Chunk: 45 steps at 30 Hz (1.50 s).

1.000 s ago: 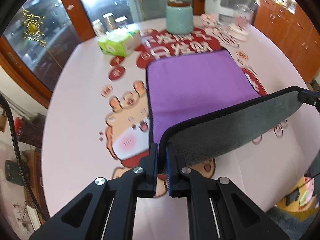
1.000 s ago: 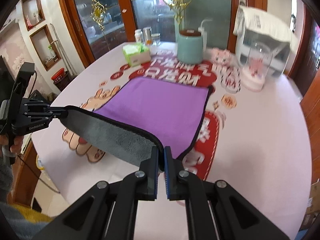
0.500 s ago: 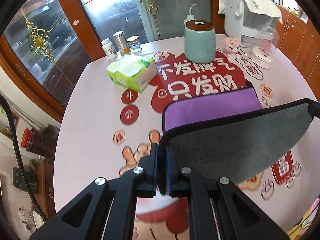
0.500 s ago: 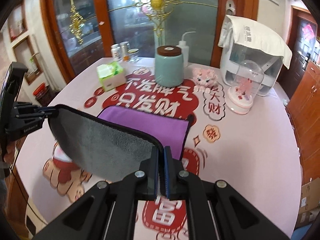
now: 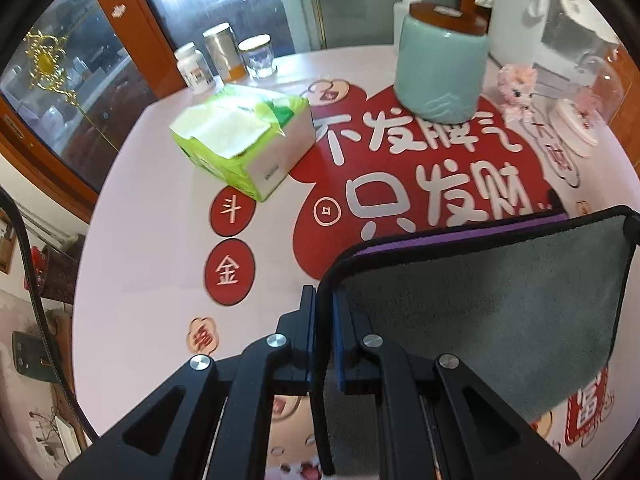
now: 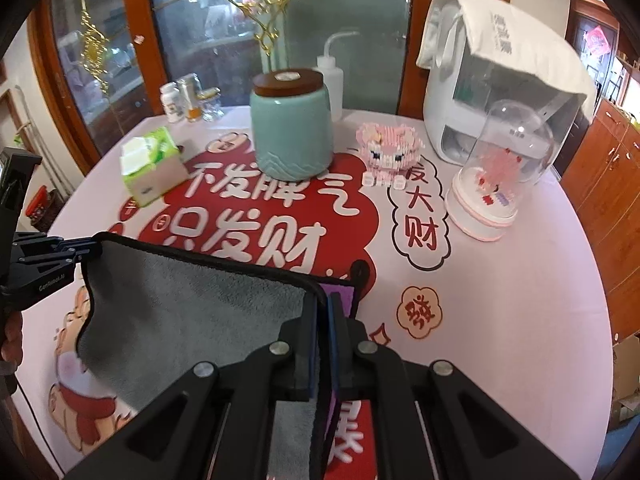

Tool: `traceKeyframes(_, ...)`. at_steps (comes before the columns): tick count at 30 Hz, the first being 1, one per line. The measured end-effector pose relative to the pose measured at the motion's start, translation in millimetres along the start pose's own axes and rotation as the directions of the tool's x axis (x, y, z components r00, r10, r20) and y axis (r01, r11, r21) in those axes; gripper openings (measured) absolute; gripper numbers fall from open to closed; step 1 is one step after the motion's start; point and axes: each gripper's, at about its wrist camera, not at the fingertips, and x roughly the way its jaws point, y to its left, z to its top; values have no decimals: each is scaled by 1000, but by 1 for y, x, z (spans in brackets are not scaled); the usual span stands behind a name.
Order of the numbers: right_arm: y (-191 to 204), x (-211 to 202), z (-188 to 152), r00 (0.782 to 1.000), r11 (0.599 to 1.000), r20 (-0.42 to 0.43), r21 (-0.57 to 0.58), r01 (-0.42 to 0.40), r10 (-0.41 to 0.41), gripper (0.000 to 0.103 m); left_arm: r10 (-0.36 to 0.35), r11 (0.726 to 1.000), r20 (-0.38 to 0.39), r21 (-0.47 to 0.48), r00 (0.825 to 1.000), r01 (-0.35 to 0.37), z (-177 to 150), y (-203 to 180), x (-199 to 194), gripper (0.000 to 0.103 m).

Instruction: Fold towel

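While the left gripper (image 5: pixel 324 312) pinches one corner of the towel (image 5: pixel 480 300) between nearly closed fingers (image 5: pixel 307 336), the cloth hangs raised over the bench (image 5: pixel 160 280), grey side toward the camera, black-edged, stretching to the right of those fingers. Just past its top edge a thin strip of the purple side shows, lying on the bench beyond the fingertips.

Far left of the left fingers, at the bench's back rim, stand three jars (image 5: pixel 224 56). Ahead and left of the fingertips lies a green tissue pack (image 5: pixel 244 144), well apart from the towel. Ahead and right stands a teal canister (image 5: pixel 440 68) with a brown lid, a squeeze bottle (image 5: pixel 404 12) behind it, and a pink toy (image 5: pixel 516 88) to its right. None of these touches the towel.

From the right wrist view, the right gripper (image 6: pixel 322 316) likewise clamps the other raised corner, its fingers (image 6: pixel 306 340) nearly closed on the cloth's edge. The grey sheet spreads to the left of these fingers, reaching the left gripper at the frame's far left. Ahead of the fingertips is the canister; ahead and right sit the pink toy, a glass dome (image 6: pixel 496 184) on a white base, and a white appliance (image 6: pixel 500 80) draped with a cloth. All stand well beyond the towel.
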Motion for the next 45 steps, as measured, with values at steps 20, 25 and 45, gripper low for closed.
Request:
traceKeyframes(20,-10,76,-7,994,997,-100,43,57,-52,5,-17,998,-24,-53,1000,16,15,-10,62,6)
traceKeyframes(25,-10,81,-10,992,998,-111,40,57,-52,5,5,999,-15,-49,1000,-6,12,-12,65,10)
traceKeyframes(45,-11,41,-14,995,993,-77,95,72,-64,34,29,986,22,-163,999,-25,-14,18,39,93)
